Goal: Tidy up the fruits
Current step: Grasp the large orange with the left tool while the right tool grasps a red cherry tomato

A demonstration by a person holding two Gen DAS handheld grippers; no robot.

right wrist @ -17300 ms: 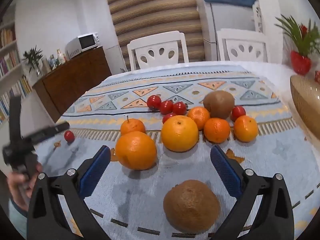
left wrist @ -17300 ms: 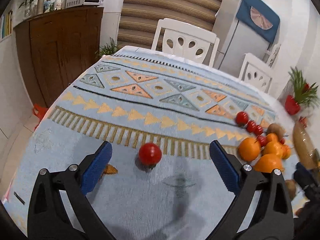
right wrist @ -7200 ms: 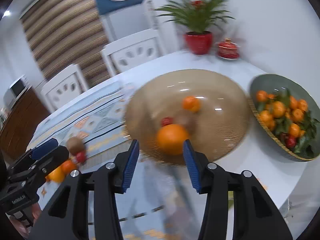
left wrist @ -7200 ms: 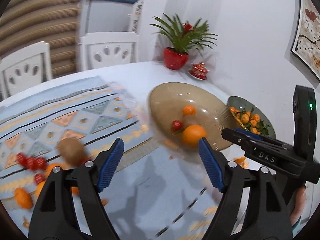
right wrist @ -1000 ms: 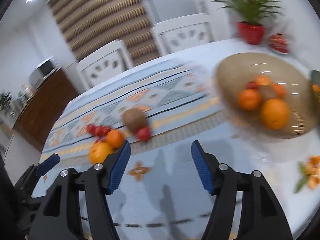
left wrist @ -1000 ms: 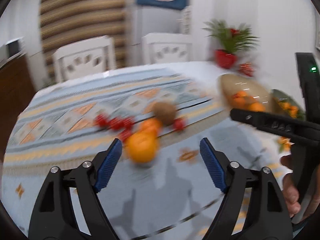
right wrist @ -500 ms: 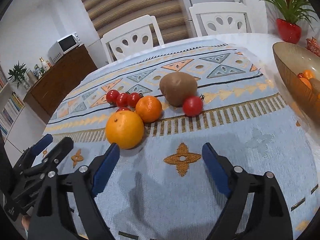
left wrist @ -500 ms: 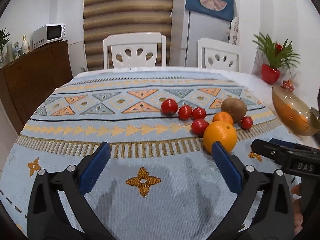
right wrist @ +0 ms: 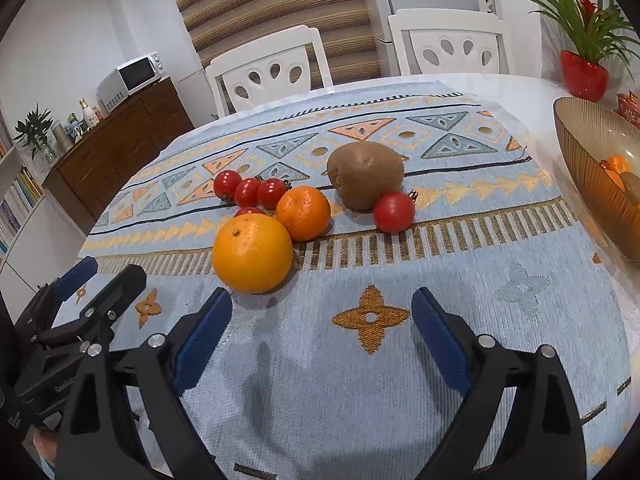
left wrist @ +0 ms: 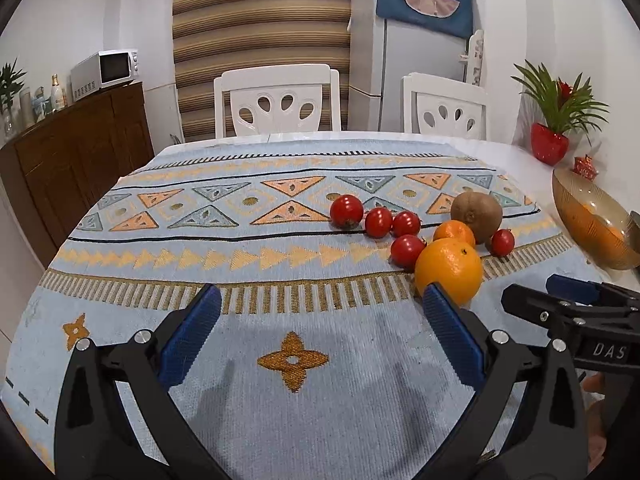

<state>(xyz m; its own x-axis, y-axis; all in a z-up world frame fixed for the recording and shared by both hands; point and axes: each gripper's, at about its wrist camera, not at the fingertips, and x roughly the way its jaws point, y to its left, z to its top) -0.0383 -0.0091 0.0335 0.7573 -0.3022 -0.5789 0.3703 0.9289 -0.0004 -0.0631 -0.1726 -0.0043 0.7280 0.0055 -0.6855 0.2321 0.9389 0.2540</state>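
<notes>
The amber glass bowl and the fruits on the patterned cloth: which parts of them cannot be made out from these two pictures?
- Amber glass bowl: both views cut it off at the right edge, so its full contents cannot be counted.
- Fourth small red tomato: in the right wrist view the large orange hides most of it.
- Large orange: in the left wrist view the left gripper's blue finger pad covers its lower edge.

A pale blue woven tablecloth [left wrist: 248, 360] with orange and grey triangle bands covers most of the white table [right wrist: 536, 92]. Two white plastic chairs [left wrist: 276, 100] stand at its far edge. A red pot with a spiky green plant [left wrist: 550, 148] sits near the far right corner. A brown wooden sideboard [left wrist: 76, 152] along the left wall carries a white microwave [left wrist: 106, 72].
</notes>
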